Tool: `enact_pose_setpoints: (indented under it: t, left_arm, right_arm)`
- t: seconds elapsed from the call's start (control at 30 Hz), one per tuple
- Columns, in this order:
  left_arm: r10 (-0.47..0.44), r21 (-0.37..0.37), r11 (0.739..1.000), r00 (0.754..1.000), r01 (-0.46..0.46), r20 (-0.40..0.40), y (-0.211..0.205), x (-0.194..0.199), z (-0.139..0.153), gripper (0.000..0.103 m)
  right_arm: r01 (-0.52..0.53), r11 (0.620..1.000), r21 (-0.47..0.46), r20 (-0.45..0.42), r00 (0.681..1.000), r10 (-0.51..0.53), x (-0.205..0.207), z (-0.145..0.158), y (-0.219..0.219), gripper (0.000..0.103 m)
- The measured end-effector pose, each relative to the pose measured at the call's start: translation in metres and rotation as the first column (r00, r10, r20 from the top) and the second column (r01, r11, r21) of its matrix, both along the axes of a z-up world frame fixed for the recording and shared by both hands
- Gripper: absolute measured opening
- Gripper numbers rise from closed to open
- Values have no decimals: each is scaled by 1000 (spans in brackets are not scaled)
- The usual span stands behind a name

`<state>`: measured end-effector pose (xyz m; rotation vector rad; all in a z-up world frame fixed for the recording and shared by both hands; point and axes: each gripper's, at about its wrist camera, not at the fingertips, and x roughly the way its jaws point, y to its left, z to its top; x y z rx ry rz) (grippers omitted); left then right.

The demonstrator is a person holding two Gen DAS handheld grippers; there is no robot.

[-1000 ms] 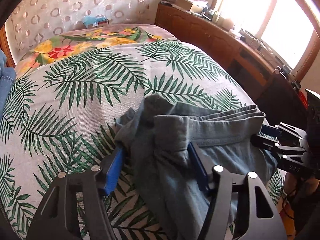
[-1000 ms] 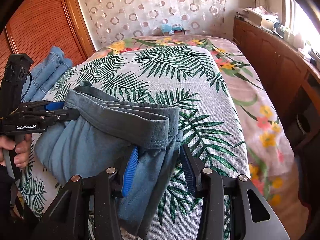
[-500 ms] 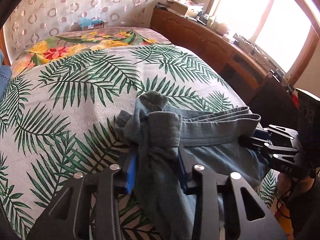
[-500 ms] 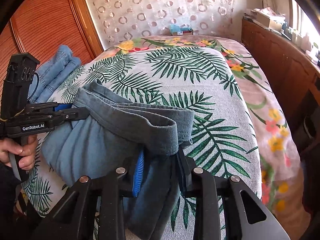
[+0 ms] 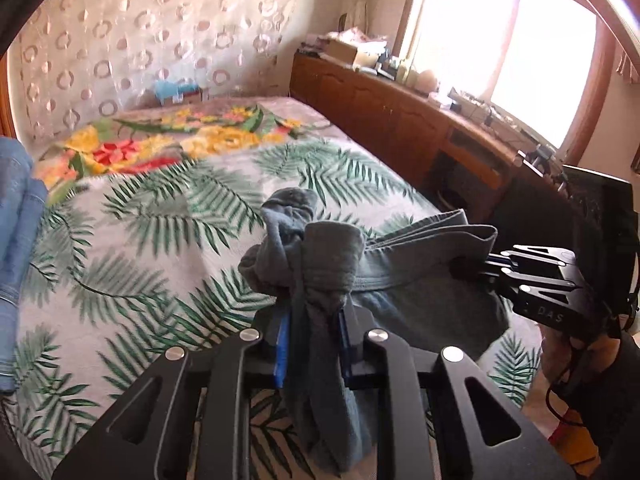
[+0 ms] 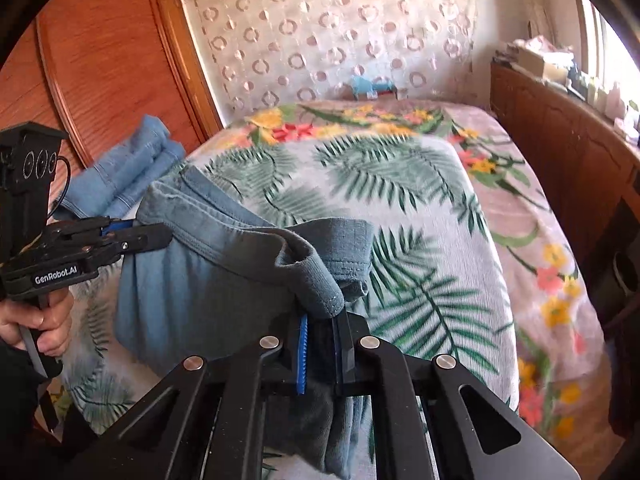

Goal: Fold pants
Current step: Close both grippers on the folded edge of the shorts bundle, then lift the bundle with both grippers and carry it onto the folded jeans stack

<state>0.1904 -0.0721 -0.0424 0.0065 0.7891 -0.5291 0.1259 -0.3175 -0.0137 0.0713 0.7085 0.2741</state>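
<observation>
Grey-blue pants (image 5: 420, 308) hang bunched over the palm-leaf bedcover (image 5: 140, 240), their waistband stretched between my two grippers. My left gripper (image 5: 312, 320) has its jaws closing on a gathered wad of cloth at one waistband end, and the pads press on it. In the right wrist view the pants (image 6: 192, 292) sag below the band, and my right gripper (image 6: 322, 328) is closing on the other end, cloth pinched between its blue pads. Each gripper also shows in the other's view: the right gripper (image 5: 472, 268) and the left gripper (image 6: 156, 236), held by a hand (image 6: 40, 324).
Folded blue jeans (image 6: 132, 172) lie at the bed's left edge beside a wooden wardrobe (image 6: 100, 60). A long wooden cabinet (image 5: 380, 120) with clutter on top runs along the right side under the window. A small blue box (image 5: 176, 90) sits at the head.
Both grippers' jaws have closed from wide apart onto the waistband ends. The left gripper has risen and lifted its end of the pants; the view now shows more of the wall.
</observation>
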Motion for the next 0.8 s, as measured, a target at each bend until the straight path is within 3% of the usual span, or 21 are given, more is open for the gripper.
enact_pose_setpoints:
  t: [0.37,0.8]
  left_arm:
    - [60,-1,998,988,-61,140,46,-19,63,20]
    - [239,14,968,941,-249,239,145,-18,94,20]
  right_arm:
    - [-84,996,-8,105,991,84,-4,38,38,9]
    - [-261,963,-69,224,936,270,48,88,127,9]
